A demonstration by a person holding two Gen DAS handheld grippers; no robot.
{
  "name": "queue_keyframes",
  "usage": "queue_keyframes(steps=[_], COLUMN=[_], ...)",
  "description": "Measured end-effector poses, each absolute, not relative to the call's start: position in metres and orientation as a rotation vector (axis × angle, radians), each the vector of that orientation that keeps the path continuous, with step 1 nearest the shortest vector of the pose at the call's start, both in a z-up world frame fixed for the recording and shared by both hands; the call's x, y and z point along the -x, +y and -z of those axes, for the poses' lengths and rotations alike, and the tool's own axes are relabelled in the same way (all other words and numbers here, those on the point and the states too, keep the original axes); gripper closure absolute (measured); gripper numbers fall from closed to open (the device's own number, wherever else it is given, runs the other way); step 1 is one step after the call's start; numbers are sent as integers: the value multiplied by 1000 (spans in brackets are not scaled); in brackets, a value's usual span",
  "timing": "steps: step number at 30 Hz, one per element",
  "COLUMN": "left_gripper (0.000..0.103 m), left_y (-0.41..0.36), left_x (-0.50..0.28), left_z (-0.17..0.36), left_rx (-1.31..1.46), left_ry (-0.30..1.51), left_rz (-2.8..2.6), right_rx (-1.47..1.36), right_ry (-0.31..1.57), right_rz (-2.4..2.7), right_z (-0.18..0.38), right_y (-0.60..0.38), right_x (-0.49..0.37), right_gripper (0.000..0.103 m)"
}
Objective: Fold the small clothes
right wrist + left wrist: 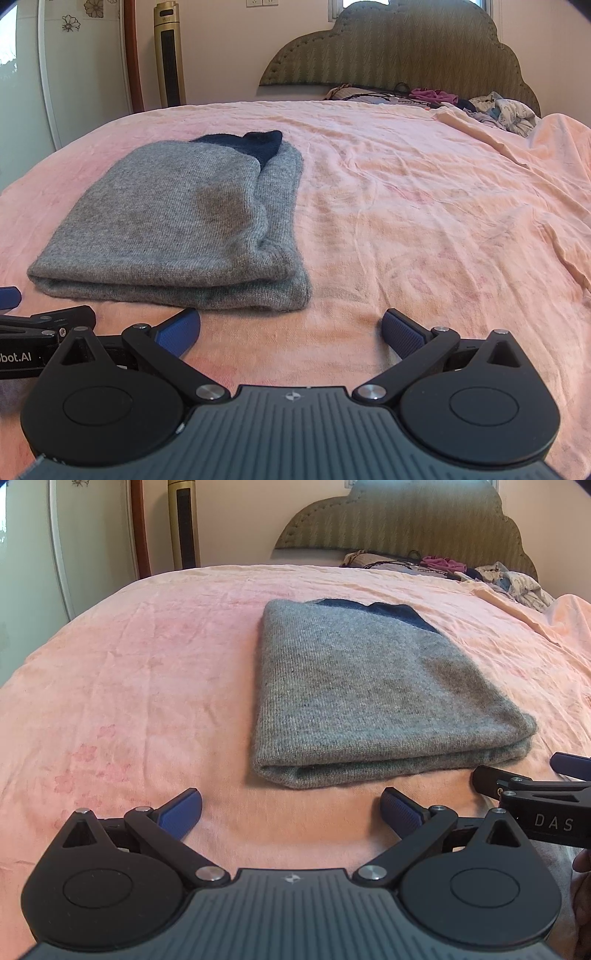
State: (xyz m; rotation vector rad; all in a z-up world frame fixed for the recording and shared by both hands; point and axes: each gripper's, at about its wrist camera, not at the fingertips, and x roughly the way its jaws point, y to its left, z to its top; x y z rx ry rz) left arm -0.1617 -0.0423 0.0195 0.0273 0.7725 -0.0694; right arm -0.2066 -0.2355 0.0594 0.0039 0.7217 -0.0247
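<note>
A folded grey knit sweater (354, 698) lay lengthwise toward the headboard (406, 520) on a wrinkled pink sheet (129, 672), both grippers (291, 812) (291, 332) spread wide, empty.

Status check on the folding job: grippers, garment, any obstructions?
Left gripper open, empty. Right gripper open, empty. Grey knit garment folded flat on pink bedsheet, untouched. Nothing between grippers and garment; loose clothes pile far off by headboard.

bed (147, 664) – pink sheet | folded grey sweater (369, 694) centre | loose clothes (517, 579) – headboard end
</note>
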Motion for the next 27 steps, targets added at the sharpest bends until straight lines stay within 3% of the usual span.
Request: queue_keyframes(steps=[27], left_gripper=[0], left_y=[-43], left_x=[157], left_z=[-20], left_rx=[-33], left_ry=[792], left_rz=[67], right_rx=[-11], right_ry=[718], right_rz=[20], right_z=[-59], right_y=[-235], right_x=[206], right_gripper=[0])
